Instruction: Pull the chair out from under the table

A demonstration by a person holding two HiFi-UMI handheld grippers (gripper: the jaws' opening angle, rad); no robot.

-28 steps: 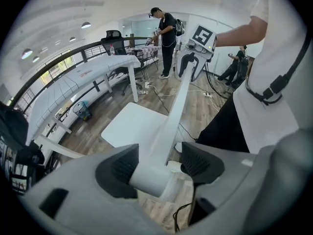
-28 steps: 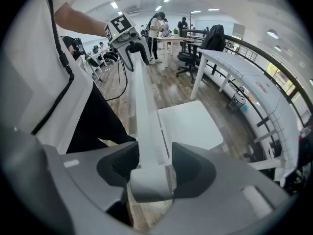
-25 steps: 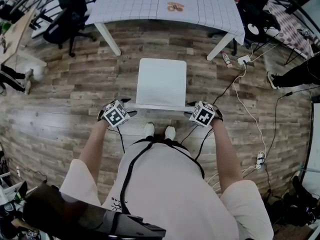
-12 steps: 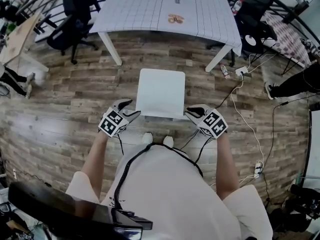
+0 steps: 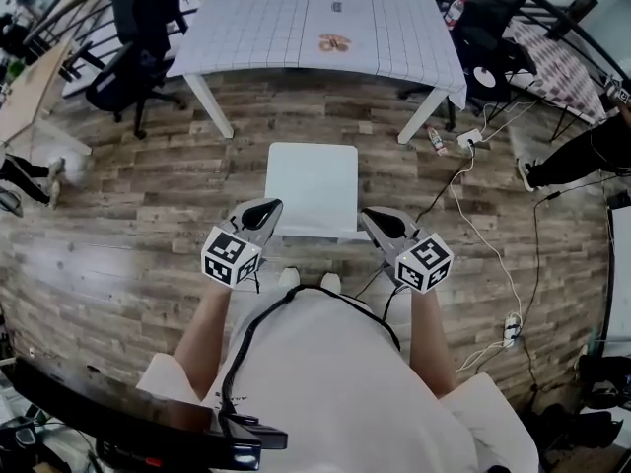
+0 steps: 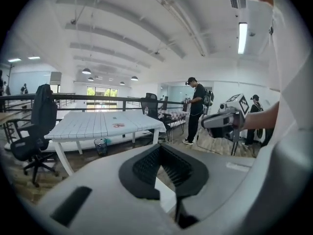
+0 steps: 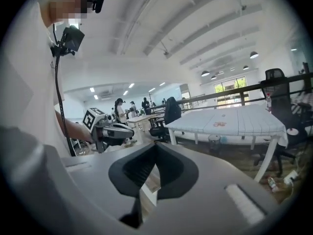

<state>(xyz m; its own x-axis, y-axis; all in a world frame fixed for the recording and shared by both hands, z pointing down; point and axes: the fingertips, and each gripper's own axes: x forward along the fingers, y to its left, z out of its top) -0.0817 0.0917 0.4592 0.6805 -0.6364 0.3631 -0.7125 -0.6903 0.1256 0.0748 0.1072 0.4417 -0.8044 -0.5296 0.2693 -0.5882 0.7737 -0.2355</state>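
- Nearest, the person's shoes (image 5: 289, 278) stood on the floor (image 5: 148, 195) just behind the chair's near edge. I judged that any further pull would need a step back first.
- The left gripper (image 5: 262, 211) and right gripper (image 5: 380, 223) hovered above the chair's near corners, one at each side. Their fingers had just been closing and met on nothing; both gripper views showed only chair and floor past the tips.
- The chair (image 5: 312, 187) stood upright on the floor. Its far edge was apart from the bench's near edge, with bare boards between, and it was in line with the gap between the front legs.
- By my reading the pull was done and only the withdrawal remained. Doing that well meant keeping both closed grippers above the backrest and drawing them away evenly, so that neither clipped a corner and twisted the chair.
- A cable (image 5: 463, 190) trailed over the floor to the chair's right and could snag a leg if the chair were dragged that way.
- Farthest, the bench (image 5: 256, 28) carried a small item (image 5: 333, 42) near its middle.
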